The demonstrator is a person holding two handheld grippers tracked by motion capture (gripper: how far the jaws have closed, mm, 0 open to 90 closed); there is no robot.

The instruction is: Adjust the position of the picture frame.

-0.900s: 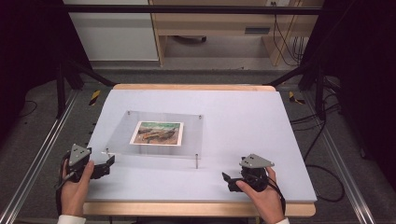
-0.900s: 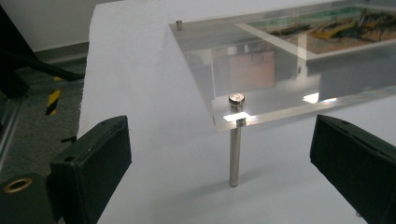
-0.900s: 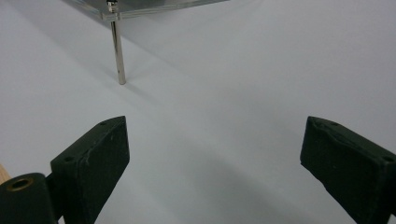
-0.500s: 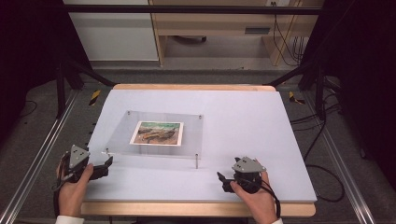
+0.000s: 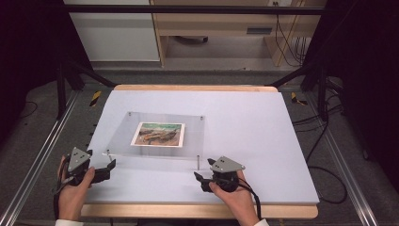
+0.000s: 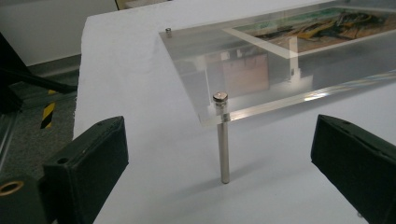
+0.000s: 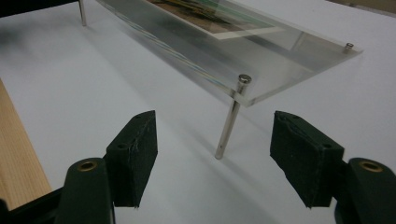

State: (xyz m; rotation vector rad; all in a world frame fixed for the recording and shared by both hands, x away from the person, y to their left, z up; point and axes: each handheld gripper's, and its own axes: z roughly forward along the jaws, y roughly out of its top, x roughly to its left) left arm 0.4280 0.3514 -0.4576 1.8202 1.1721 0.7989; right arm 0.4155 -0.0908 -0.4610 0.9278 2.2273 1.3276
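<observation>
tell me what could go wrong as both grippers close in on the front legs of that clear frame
1. Each thin metal leg stands in front of open jaws, not yet between them; a pad closing off-centre might push it sideways and skid the acrylic frame over the smooth table.
2. If the left gripper and right gripper lift unevenly, the frame could tilt and twist on its slim legs.
3. The picture in the panel may shift if the frame is jolted.

No lettering, label, brand, number or sign can be read anywhere in these views, not even on the printed picture [image 5: 158,134] under the clear acrylic plate [image 5: 155,135] standing just ahead of both tongs on the tabletop [image 5: 244,122].
</observation>
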